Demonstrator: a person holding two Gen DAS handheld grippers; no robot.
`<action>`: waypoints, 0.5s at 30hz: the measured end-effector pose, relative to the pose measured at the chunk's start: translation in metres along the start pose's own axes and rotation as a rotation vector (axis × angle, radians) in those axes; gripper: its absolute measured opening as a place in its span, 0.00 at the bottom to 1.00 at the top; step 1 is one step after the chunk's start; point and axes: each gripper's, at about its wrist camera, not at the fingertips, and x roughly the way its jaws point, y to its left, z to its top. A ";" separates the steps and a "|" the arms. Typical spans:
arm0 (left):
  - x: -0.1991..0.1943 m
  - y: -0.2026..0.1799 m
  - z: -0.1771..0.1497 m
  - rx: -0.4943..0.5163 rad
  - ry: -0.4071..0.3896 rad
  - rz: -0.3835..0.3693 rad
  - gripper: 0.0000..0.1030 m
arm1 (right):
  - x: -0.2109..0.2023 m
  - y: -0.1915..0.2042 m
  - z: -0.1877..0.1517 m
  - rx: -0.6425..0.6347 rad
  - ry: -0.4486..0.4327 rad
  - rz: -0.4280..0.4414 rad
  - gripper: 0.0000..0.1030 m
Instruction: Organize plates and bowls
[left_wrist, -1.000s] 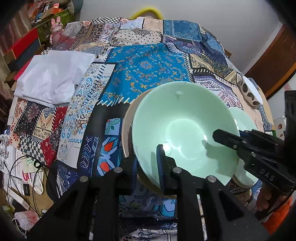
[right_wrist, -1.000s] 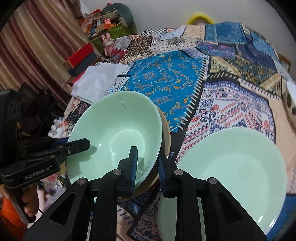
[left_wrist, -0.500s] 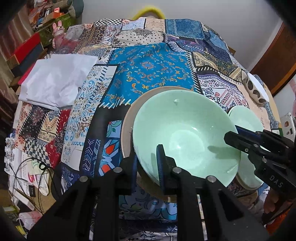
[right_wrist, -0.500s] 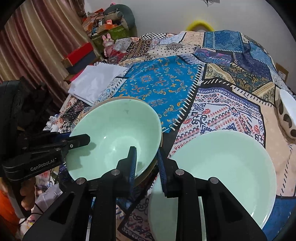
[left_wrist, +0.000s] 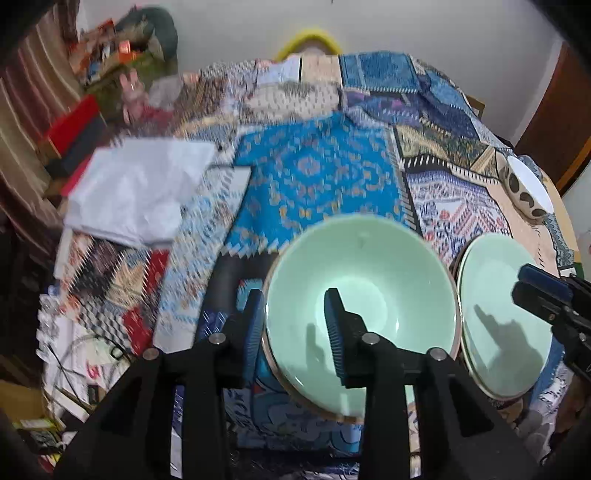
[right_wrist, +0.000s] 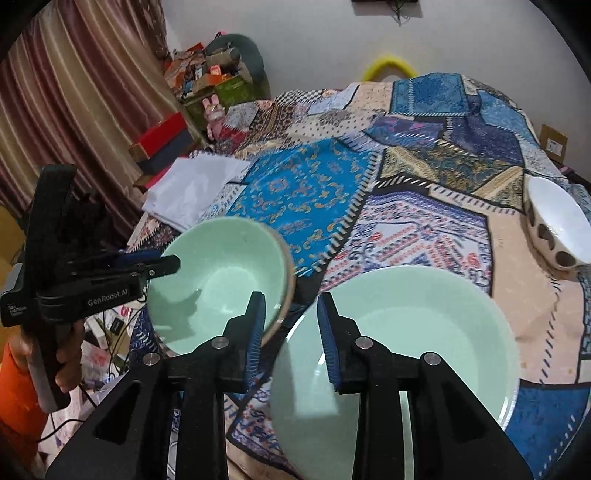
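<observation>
A pale green bowl (left_wrist: 365, 280) sits on a tan plate whose rim (left_wrist: 275, 373) shows under it; the pair also shows in the right wrist view (right_wrist: 218, 280). My left gripper (left_wrist: 295, 328) is open, its jaws astride the bowl's near rim. A second pale green bowl (right_wrist: 410, 332) stands to the right, also seen in the left wrist view (left_wrist: 498, 310). My right gripper (right_wrist: 290, 332) is open, its jaws standing between the two bowls, the right one over the second bowl's rim. A white bowl with dark spots (right_wrist: 557, 225) sits at the far right.
A patchwork cloth (right_wrist: 314, 188) covers the table. A folded white cloth (left_wrist: 140, 192) lies at the left. Boxes and clutter (right_wrist: 207, 81) stand beyond the table's left side. Cables and papers (left_wrist: 77, 350) lie below the near-left edge.
Both grippers have opened and let go of the green bowl and plate, which now rest on the table. Both have drawn back and tilted up.
</observation>
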 end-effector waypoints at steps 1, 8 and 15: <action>-0.004 -0.003 0.003 0.010 -0.014 0.013 0.35 | -0.004 -0.004 0.000 0.008 -0.009 -0.003 0.27; -0.030 -0.032 0.018 0.053 -0.074 -0.015 0.37 | -0.039 -0.036 0.003 0.047 -0.081 -0.064 0.35; -0.058 -0.082 0.036 0.085 -0.156 -0.106 0.56 | -0.080 -0.074 0.005 0.080 -0.160 -0.172 0.51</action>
